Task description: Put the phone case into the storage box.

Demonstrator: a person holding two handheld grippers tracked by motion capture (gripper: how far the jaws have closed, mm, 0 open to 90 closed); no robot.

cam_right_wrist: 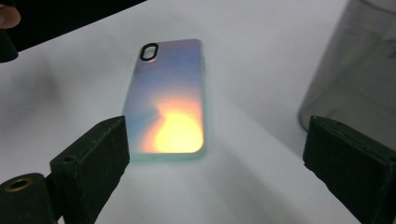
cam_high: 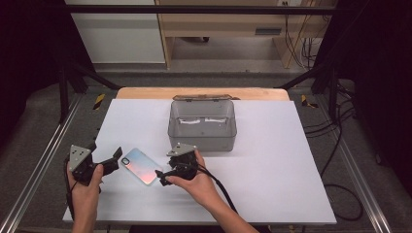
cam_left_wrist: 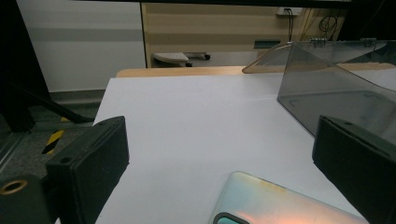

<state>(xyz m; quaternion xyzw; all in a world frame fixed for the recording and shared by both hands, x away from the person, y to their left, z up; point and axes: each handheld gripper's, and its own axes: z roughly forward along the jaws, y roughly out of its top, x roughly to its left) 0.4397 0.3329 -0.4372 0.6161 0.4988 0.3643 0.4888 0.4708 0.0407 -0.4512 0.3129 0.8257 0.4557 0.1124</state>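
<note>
An iridescent phone case (cam_high: pixel 141 166) lies flat on the white table top (cam_high: pixel 272 160), camera hole toward the left. My left gripper (cam_high: pixel 116 160) sits just left of the case, open, with nothing between its jaws; in the left gripper view (cam_left_wrist: pixel 224 135) the case's corner (cam_left_wrist: pixel 280 200) lies low between them. My right gripper (cam_high: pixel 162 177) is at the case's right end, open. In the right gripper view (cam_right_wrist: pixel 217 128) the near end of the case (cam_right_wrist: pixel 173 93) lies between the jaws, the left one close to its corner, and neither pad presses on it.
A translucent grey plastic box (cam_high: pixel 203 128) stands behind the case at the table's middle, its lid (cam_high: pixel 201 97) folded back. It rises at the right of both gripper views (cam_left_wrist: pixel 336 93) (cam_right_wrist: pixel 355 70). Metal frame rails (cam_high: pixel 43 160) run along both table sides.
</note>
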